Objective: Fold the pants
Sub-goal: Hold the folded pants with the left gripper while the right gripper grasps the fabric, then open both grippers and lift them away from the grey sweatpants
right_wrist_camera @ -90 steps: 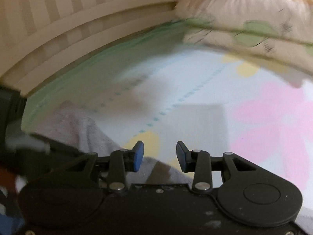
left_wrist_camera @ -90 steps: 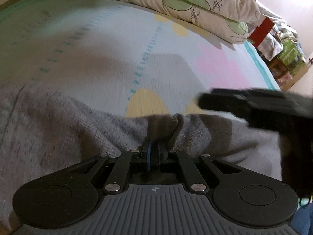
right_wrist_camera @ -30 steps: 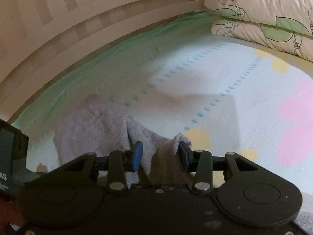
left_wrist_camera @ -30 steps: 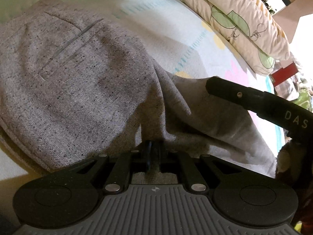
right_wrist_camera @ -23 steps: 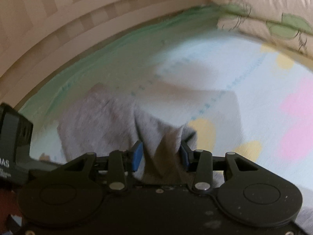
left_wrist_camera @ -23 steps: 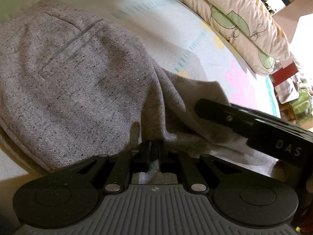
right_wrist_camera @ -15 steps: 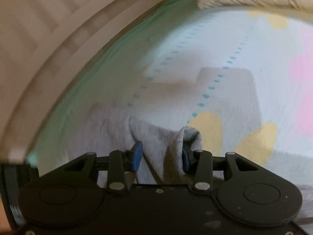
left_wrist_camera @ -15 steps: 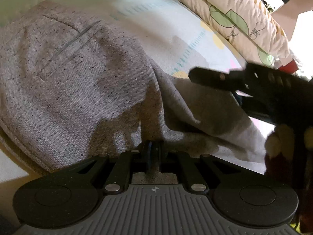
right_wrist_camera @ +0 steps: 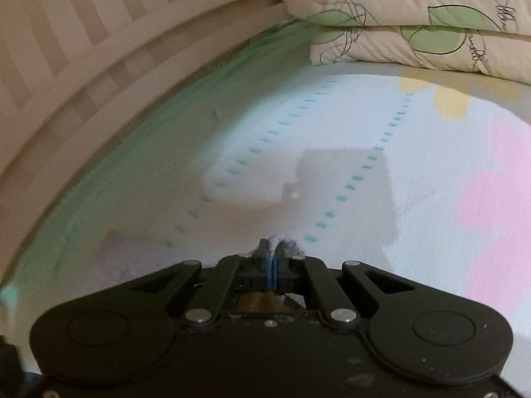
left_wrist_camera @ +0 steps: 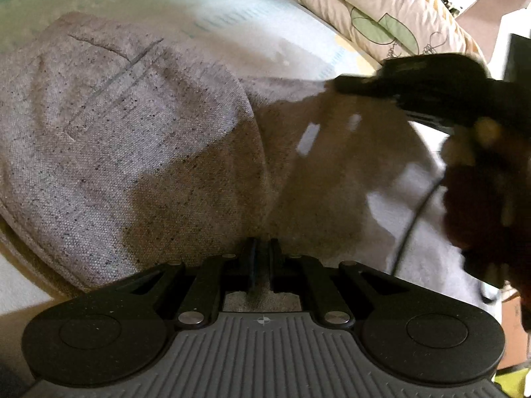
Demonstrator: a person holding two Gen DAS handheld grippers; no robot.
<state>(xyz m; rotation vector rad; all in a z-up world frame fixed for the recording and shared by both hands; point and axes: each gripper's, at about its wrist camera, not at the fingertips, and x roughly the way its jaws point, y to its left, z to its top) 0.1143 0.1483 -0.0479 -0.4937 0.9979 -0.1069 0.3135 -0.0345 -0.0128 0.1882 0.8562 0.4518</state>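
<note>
Both your grippers are pinched closed on the one pair of gray pants.

Your left gripper (left_wrist_camera: 261,255) has its jaws clamped on a fold of the pants (left_wrist_camera: 132,139), which lie spread on the bed sheet (right_wrist_camera: 332,139). Your right gripper (right_wrist_camera: 272,258) pinches a small tuft of the same cloth, raised over the sheet. Two stacked pillows (right_wrist_camera: 415,26) lie beyond, beside the slatted bed rail (right_wrist_camera: 99,49).

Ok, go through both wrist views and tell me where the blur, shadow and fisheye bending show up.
Left wrist view: the right gripper and the hand behind it are motion-smeared, and a dark shadow falls across the pants near the left gripper. Right wrist view: the headboard bows into a curve from the fisheye, and a blocky shadow lies on the sheet.
</note>
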